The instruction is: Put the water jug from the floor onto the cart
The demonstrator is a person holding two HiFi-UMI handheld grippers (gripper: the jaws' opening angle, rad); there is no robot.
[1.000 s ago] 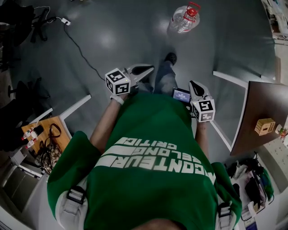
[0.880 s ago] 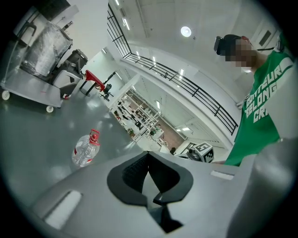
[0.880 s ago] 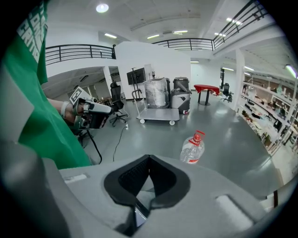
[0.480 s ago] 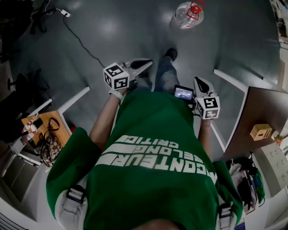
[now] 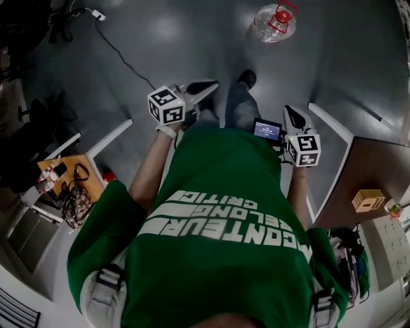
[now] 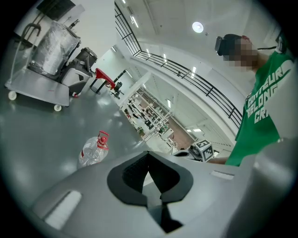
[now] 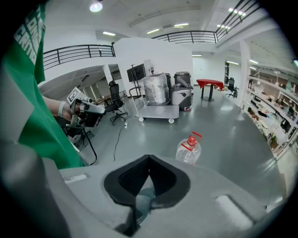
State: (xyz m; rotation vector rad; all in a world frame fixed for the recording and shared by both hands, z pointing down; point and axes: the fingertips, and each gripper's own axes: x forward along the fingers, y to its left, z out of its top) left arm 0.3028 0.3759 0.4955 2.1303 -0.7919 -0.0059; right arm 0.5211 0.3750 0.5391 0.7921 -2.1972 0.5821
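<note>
A glossy grey floor (image 5: 160, 57) spreads beneath a railed mezzanine (image 7: 70, 52), ceiling lights (image 7: 96, 6) glowing; a red table (image 7: 210, 83) stands far back.

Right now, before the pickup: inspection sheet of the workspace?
Surface: glossy grey floor.
Job's things: clear plastic water jug with red cap and handle, standing on the floor ahead; grey wheeled cart farther back, carrying wrapped equipment.
Clutter: small wooden box on brown table; small bottles on wooden side table.
Grippers: left gripper shut, empty; right gripper shut, empty.
Cables: black cable across the floor to a white plug.
Surroundings: black railed mezzanine; black office chair.
</note>
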